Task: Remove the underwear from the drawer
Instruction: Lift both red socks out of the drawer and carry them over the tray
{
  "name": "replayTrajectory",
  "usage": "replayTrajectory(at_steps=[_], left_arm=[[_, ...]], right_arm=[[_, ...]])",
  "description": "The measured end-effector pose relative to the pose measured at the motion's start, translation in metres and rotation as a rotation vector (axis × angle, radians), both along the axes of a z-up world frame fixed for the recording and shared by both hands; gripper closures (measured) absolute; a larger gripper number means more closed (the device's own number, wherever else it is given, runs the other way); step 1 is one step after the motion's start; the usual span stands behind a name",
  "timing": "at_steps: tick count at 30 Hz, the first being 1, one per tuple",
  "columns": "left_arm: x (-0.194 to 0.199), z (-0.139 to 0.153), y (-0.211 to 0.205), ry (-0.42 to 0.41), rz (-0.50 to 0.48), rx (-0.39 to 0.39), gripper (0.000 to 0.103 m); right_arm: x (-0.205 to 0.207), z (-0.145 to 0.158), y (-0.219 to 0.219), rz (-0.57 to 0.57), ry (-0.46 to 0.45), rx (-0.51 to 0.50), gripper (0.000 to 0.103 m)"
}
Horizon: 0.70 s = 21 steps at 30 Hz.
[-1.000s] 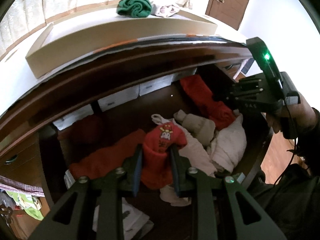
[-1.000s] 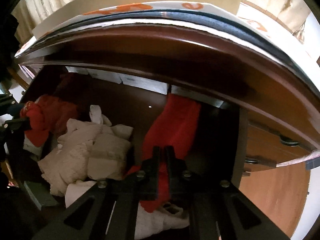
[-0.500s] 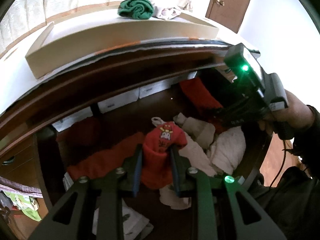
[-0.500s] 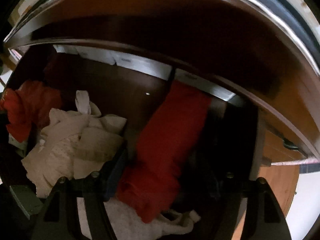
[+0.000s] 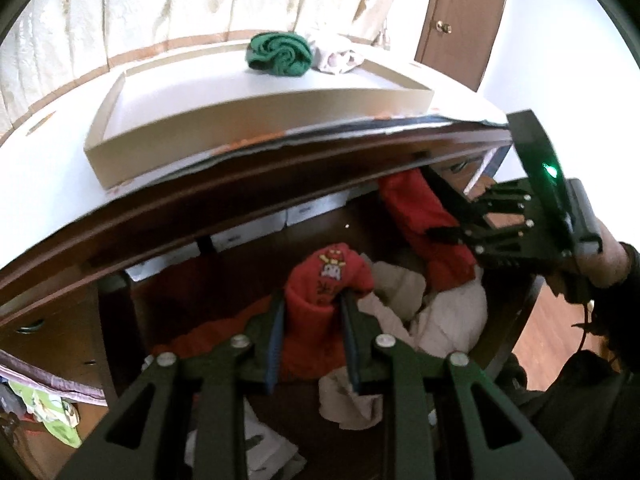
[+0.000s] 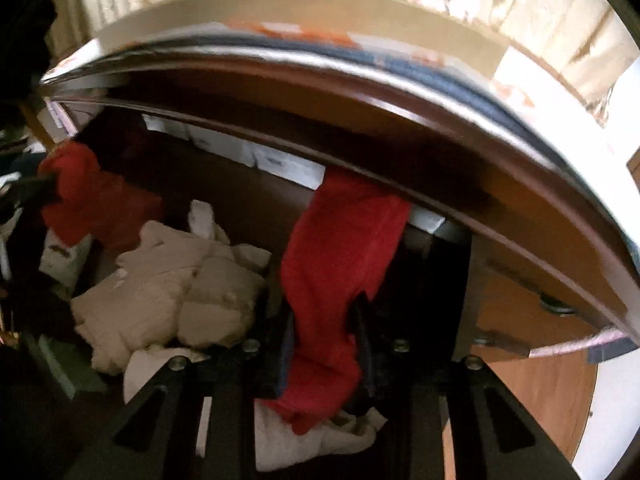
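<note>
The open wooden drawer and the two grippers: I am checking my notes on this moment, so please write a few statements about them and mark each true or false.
1. The left gripper holds a red printed garment. True.
2. The right gripper has a cream knitted garment between its fingers. False: a long plain red garment is between them, as the jaws are closing; the cream knitted garment lies beside it in the dark wooden drawer.
3. A rolled green cloth lies in the shallow beige cardboard tray on top of the dresser. True.
4. The beige tray sits inside the drawer. False: it sits above, on the dresser top.
</note>
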<state>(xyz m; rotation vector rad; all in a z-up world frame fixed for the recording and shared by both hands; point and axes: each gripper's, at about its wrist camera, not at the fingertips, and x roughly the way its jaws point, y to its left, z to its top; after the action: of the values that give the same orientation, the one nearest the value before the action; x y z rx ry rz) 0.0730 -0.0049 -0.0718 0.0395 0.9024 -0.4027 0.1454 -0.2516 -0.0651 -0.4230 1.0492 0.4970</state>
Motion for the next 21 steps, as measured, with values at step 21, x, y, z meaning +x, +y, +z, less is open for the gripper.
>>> replayTrajectory(at_steps=[21], left_arm=[[-0.015, 0.032, 0.002, -0.127, 0.059, -0.039, 0.079]], right_arm=[[-0.067, 0.045, 0.027, 0.227, -0.217, 0.146, 0.076]])
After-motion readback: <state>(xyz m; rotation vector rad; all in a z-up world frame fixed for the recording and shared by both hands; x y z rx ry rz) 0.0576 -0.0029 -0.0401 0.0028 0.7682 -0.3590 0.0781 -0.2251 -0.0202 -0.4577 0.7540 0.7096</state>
